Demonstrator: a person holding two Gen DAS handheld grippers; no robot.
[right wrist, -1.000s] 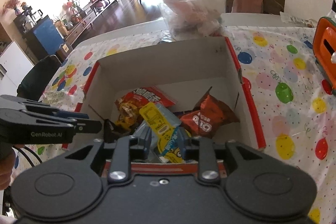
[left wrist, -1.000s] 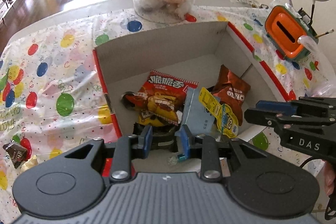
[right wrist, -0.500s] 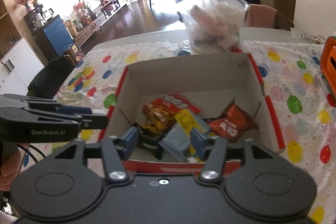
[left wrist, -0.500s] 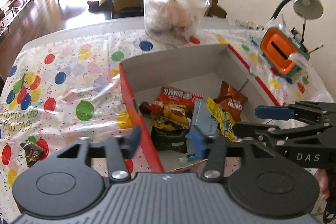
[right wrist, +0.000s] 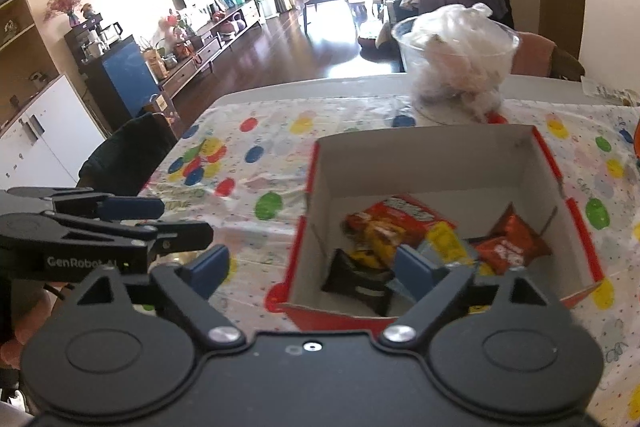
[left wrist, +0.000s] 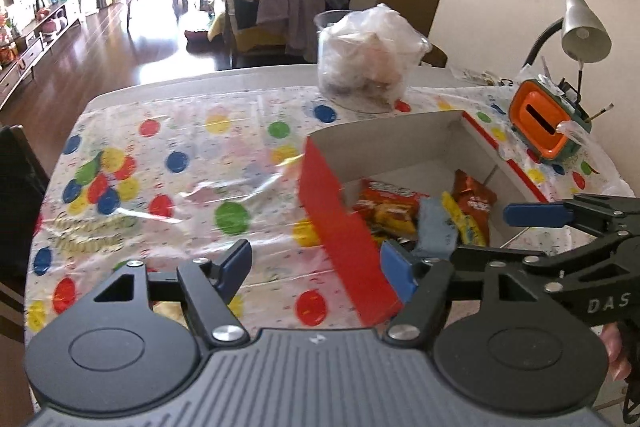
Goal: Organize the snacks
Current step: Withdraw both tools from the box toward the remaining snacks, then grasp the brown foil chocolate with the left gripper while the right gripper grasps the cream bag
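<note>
Both tongs spread wide and holding nothing: left tongs (left wrist: 316,265) above the near left corner of the red-and-white cardboard box (left wrist: 340,223), right tongs (right wrist: 310,267) hovering at its front edge. Snack packets all inside the box: red-and-yellow crinkly packet (right wrist: 394,221), orange foil packet (right wrist: 510,243), black packet (right wrist: 358,281). Sitting on the balloon-print cloth on the desk (left wrist: 180,163), clear plastic tub of bagged stuff (left wrist: 368,61) behind.

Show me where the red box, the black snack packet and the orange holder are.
red box (left wrist: 344,227), left wrist view, outer red wall.
black snack packet (right wrist: 356,281), right wrist view, packet middle.
orange holder (left wrist: 538,117), left wrist view, orange top.
</note>
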